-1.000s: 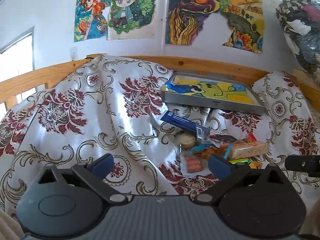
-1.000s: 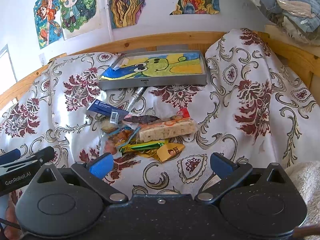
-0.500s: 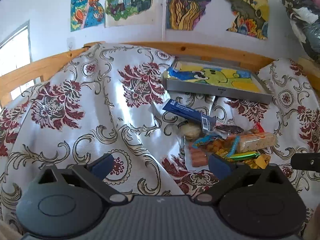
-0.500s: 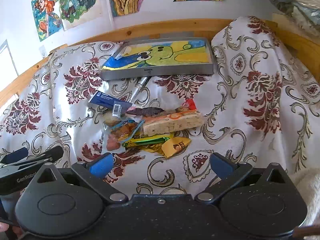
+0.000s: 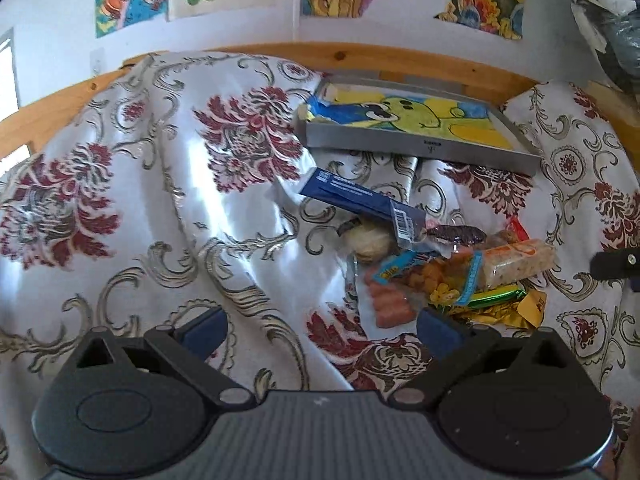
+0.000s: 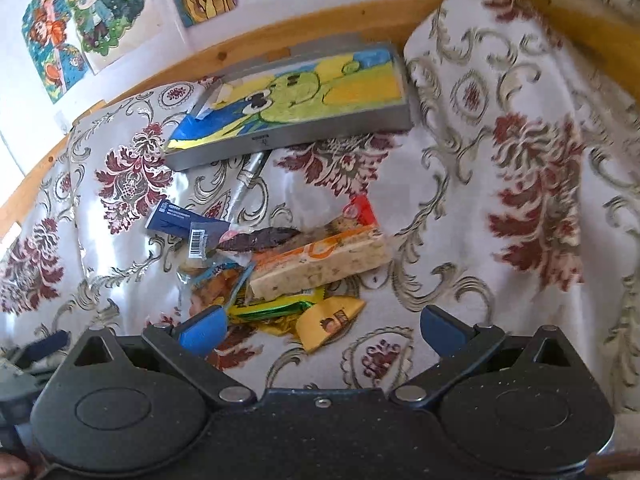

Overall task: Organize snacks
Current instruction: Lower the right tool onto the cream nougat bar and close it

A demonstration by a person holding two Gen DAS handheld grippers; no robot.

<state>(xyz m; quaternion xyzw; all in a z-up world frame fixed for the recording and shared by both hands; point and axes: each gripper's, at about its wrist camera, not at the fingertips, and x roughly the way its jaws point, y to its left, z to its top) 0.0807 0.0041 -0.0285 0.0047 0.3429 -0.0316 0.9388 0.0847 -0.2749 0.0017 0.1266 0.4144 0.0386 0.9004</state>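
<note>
Both grippers, left (image 5: 320,326) and right (image 6: 322,324), spread wide and empty just short of the snack pile (image 6: 280,268) heaped in front of the grey tray (image 6: 304,132): overlapped slippery wrappers, so risk of pinching two or scattering neighbours.

Silver pen (image 6: 251,172) partly hidden under tray (image 6: 320,130).

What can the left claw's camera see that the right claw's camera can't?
Only the left view shows the round pale snack clearly and the other claw's dark tip at its right edge. Only the right view shows the silver pen under the tray and the yellow packet in full. Both show the grey tray with its drawing, the blue packet and the nougat bar.
</note>
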